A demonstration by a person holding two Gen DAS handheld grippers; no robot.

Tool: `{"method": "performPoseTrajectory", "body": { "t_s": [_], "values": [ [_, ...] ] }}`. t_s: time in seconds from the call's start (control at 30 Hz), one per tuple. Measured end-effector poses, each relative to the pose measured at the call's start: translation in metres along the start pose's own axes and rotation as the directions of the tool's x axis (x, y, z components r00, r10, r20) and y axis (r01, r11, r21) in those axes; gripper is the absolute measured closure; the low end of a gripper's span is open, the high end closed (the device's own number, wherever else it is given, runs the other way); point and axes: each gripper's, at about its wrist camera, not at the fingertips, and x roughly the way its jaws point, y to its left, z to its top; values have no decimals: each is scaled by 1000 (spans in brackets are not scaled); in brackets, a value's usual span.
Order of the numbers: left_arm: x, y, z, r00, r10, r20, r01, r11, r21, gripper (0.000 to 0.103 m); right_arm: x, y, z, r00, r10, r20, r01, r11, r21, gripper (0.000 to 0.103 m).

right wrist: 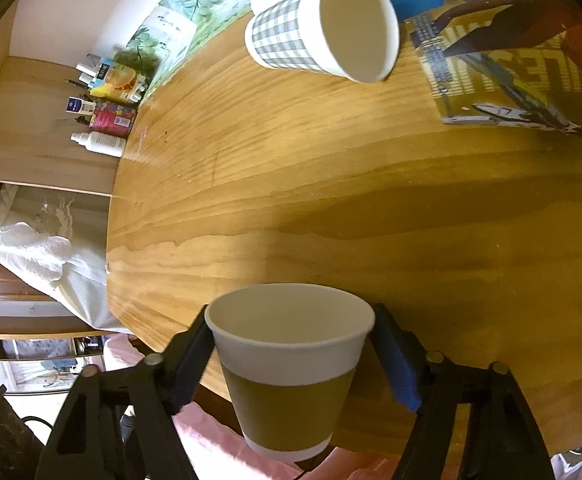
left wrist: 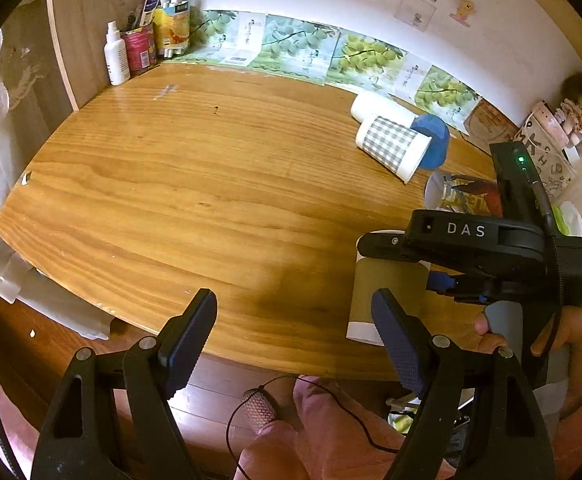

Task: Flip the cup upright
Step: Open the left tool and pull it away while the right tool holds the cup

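Observation:
A brown-sleeved white paper cup [right wrist: 289, 368] sits between my right gripper's [right wrist: 295, 360] fingers, mouth facing the camera's up side. The left pad touches it; a narrow gap shows at the right pad. In the left wrist view the same cup [left wrist: 387, 292] stands upright on the table's near right edge with the right gripper [left wrist: 387, 246] across its rim. My left gripper [left wrist: 295, 340] is open and empty at the table's near edge. A grey checked cup [left wrist: 393, 146] lies on its side at the far right and shows in the right wrist view [right wrist: 291, 36].
A white cup [left wrist: 379, 106] and a blue cup [left wrist: 433, 140] lie behind the checked one. A printed packet [right wrist: 499, 76] lies at the right. Bottles and cans [left wrist: 139, 44] stand at the far left corner. Green grape-print sheets [left wrist: 311, 46] line the wall. The wooden table [left wrist: 195, 184] spreads between.

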Motion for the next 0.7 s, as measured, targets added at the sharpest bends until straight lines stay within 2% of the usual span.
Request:
{"method": "performPoseTrajectory", "body": {
  "t_s": [0.17,0.4,0.7],
  "values": [
    [-1,1,0,1000,-5,-4,5,1000,0,21,0,2,1,1000,-4,11,4,1000,-13,33],
    [-7,-1,3,998,-59,21,58,998,17,21,-5,5,1,999,-8,45,10,1000,-24,37],
    [-12,-6,10,993,-105,46,102,993,55,21,-27,13,0,983,-17,180,28,998,-62,39]
  ]
}}
